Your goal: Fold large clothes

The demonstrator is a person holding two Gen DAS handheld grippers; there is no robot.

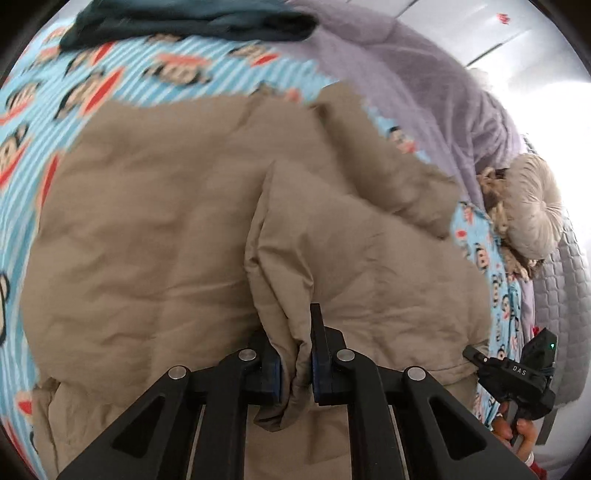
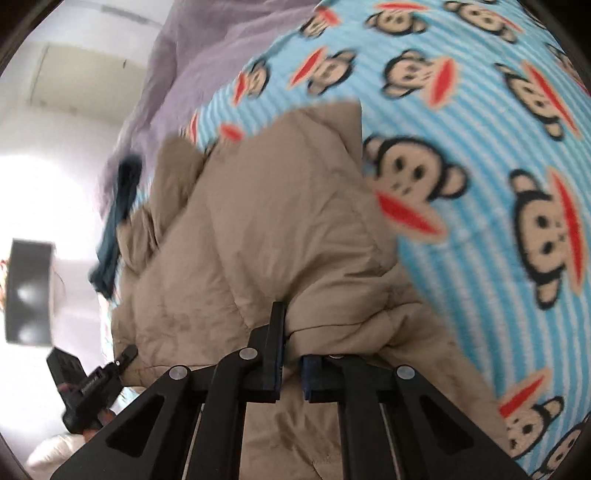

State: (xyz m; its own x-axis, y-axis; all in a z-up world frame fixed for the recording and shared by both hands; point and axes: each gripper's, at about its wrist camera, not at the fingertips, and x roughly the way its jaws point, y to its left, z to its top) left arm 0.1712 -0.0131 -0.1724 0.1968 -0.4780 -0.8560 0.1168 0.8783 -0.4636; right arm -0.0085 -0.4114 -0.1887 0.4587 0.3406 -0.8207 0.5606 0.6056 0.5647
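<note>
A large tan padded jacket [image 1: 166, 229] lies spread on a bed with a blue striped monkey-print blanket [image 1: 122, 77]. My left gripper [image 1: 297, 354] is shut on a bunched fold of the jacket near its edge. My right gripper [image 2: 291, 365] is shut on another part of the jacket [image 2: 280, 229], whose fabric drapes over the right finger. The right gripper also shows in the left wrist view [image 1: 517, 376], at the jacket's far right edge. The left gripper shows in the right wrist view [image 2: 92, 387] at the lower left.
A dark teal garment [image 1: 192, 22] lies at the back of the bed. A lilac quilt [image 1: 424, 85] is heaped on the right, with a beige round cushion [image 1: 532, 206] beside it. A black box-like object [image 2: 29, 291] stands off the bed.
</note>
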